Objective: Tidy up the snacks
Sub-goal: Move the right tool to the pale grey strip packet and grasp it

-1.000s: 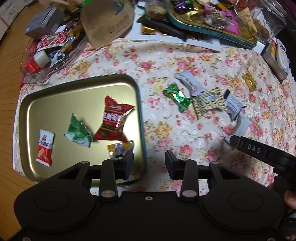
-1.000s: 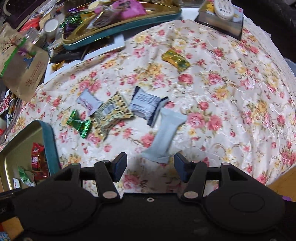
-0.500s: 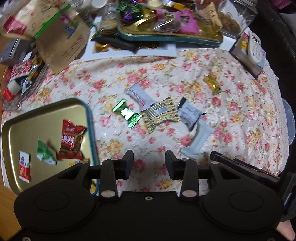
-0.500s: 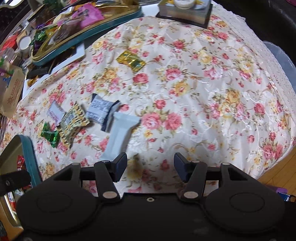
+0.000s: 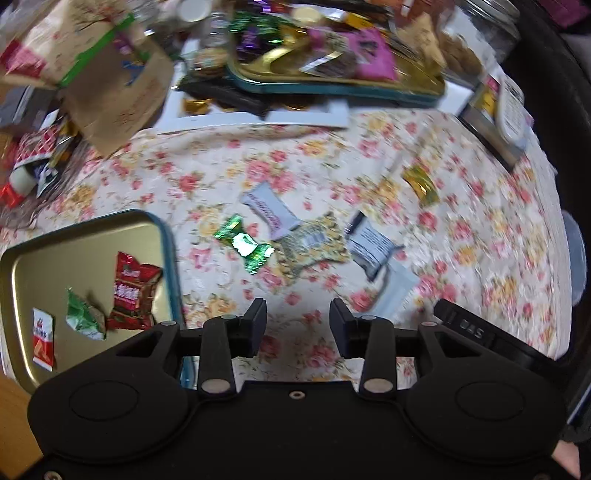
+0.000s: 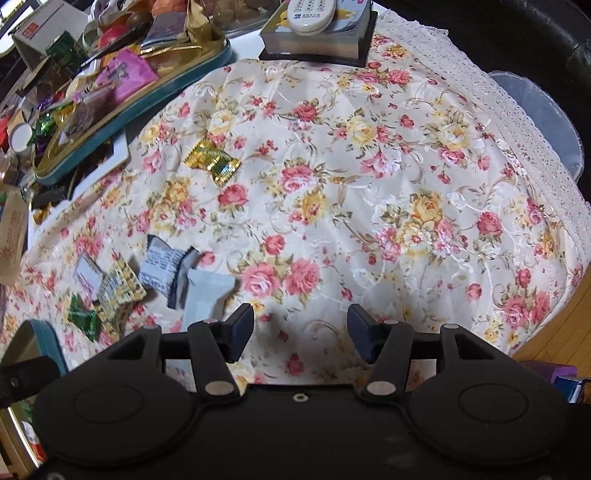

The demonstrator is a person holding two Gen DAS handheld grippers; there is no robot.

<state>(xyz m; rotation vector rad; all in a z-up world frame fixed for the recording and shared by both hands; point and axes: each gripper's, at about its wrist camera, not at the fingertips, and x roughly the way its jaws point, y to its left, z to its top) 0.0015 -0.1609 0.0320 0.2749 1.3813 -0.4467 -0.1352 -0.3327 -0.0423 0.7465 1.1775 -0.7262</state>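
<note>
Both claws empty; right claw (image 6: 300, 334) right of pale-blue packet (image 6: 205, 295).

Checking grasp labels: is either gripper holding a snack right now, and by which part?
Nothing held. The left gripper and right gripper are both open and empty above the floral tablecloth.

this looks like a home. a floral tablecloth (image 6: 332, 192) covers the tabletop. a remote control (image 6: 312, 13) lies beside cluttered snacks.

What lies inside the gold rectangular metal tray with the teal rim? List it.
In the gold tray: a red wrapper, a green wrapper, a white-and-red packet. The left gripper covers its near corner.
</note>
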